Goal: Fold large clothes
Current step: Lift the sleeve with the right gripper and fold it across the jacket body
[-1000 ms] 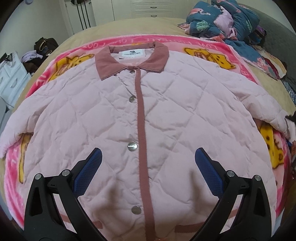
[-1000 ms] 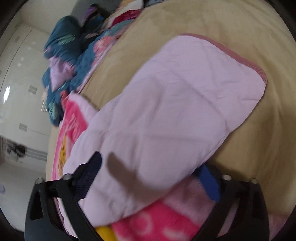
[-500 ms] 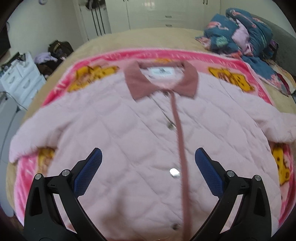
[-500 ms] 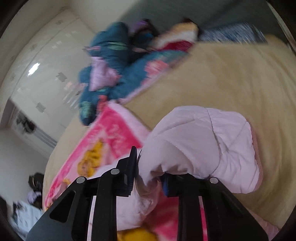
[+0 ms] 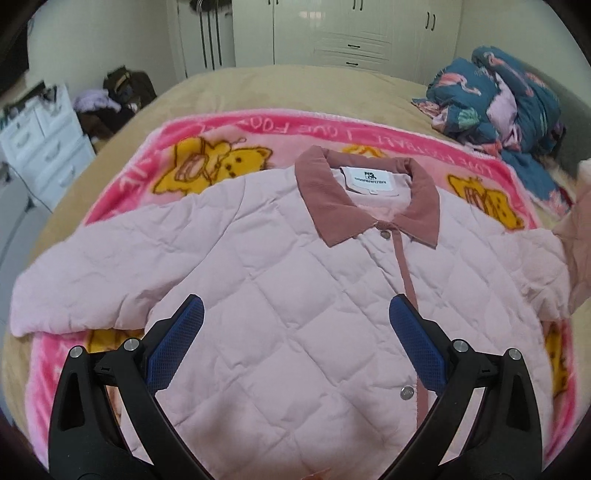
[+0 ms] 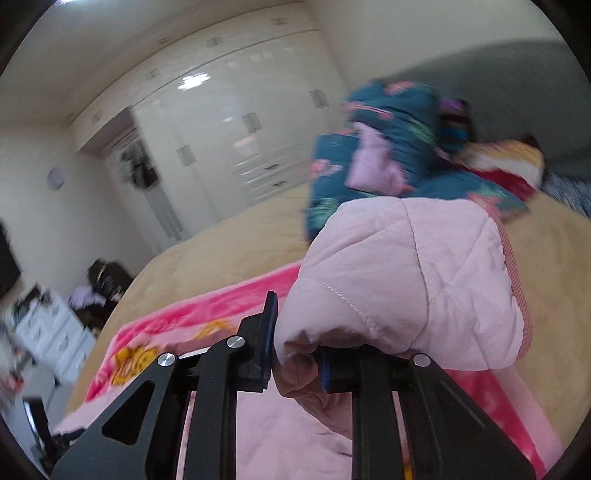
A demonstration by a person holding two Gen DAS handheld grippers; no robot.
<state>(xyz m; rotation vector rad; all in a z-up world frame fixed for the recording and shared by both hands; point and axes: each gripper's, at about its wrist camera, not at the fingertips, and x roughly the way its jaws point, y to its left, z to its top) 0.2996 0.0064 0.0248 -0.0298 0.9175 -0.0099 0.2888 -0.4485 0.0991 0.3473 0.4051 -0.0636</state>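
A pale pink quilted jacket [image 5: 295, 277] with a dusty-rose collar [image 5: 369, 199] lies front up, buttoned, on a pink cartoon blanket [image 5: 221, 147]. My left gripper [image 5: 295, 332] hovers open over its chest, with nothing between the blue pads. One sleeve [image 5: 92, 266] lies flat at the left. The other sleeve [image 6: 406, 280] is bunched and raised off the bed; my right gripper [image 6: 295, 354] is closing its jaws on it, and the pads pinch the fabric near the cuff. That raised sleeve [image 5: 580, 229] also shows at the right edge of the left wrist view.
The blanket lies on a beige bed [image 5: 277, 85]. A heap of blue patterned clothes [image 5: 498, 96] sits at the bed's far right. White drawers [image 5: 40, 136] and bags stand on the floor at the left; white wardrobes [image 5: 351, 29] line the far wall.
The right gripper went from open around the flat sleeve to pinching it and has lifted it while rolling. The left gripper drew back and shifted left over the jacket, still open.
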